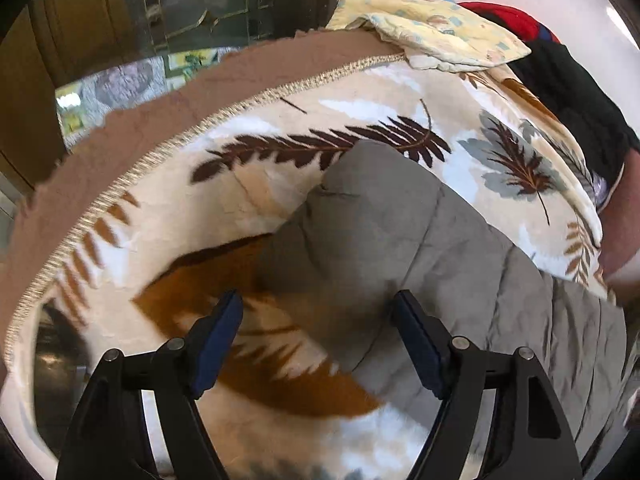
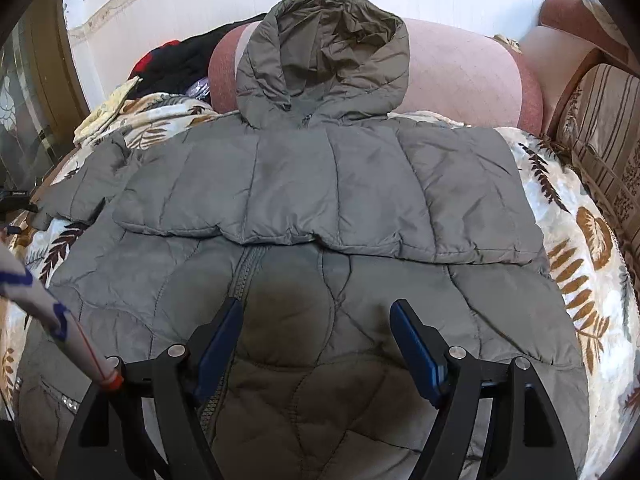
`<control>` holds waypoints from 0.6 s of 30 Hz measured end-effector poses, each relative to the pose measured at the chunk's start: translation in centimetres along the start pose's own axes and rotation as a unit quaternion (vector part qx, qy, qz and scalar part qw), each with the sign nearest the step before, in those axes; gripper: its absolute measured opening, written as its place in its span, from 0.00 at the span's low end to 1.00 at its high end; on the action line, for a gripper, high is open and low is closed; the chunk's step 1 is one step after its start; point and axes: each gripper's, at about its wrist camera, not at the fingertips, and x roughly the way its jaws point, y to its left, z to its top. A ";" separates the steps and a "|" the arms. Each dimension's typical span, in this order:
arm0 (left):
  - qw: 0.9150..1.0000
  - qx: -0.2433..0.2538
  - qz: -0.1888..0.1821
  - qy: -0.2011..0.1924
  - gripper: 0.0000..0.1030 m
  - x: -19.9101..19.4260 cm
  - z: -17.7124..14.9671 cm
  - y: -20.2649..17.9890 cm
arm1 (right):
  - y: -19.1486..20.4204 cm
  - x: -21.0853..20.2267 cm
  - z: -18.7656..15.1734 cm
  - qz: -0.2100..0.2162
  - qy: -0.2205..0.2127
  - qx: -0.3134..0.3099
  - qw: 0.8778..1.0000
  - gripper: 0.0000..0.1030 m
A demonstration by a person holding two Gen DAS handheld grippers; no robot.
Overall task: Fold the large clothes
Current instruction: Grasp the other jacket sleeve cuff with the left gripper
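Note:
A grey quilted hooded jacket [image 2: 320, 280] lies flat on a leaf-patterned blanket [image 2: 580, 280]. Its hood [image 2: 328, 52] rests against a pink cushion, and one sleeve [image 2: 320, 188] is folded across the chest. My right gripper [image 2: 318, 308] is open and empty, hovering just above the jacket's lower front by the zipper. In the left wrist view, the jacket's other sleeve end [image 1: 380, 220] lies on the blanket [image 1: 280, 184]. My left gripper [image 1: 320, 300] is open and empty, just short of that sleeve.
A pink bolster cushion [image 2: 460, 76] and a striped sofa cushion [image 2: 600, 148] sit behind and to the right. A yellow cloth [image 1: 432, 32] and red-and-black clothes [image 1: 560, 72] lie at the blanket's far edge. A glass-fronted cabinet [image 1: 192, 0] stands beyond the bed edge.

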 end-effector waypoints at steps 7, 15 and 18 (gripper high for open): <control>0.998 0.001 0.010 -0.055 0.26 0.1 0.2 -1.8 | -0.4 0.5 -0.1 0.007 0.007 0.010 1.000 0.78; 0.995 0.044 0.014 -0.086 0.19 -4.5 0.1 -4.2 | -1.0 0.1 0.0 0.004 0.001 0.022 1.000 0.77; 0.994 0.062 -0.013 -0.094 0.19 -7.7 -0.2 -5.7 | -1.4 -0.2 0.1 0.000 -0.004 0.025 1.000 0.77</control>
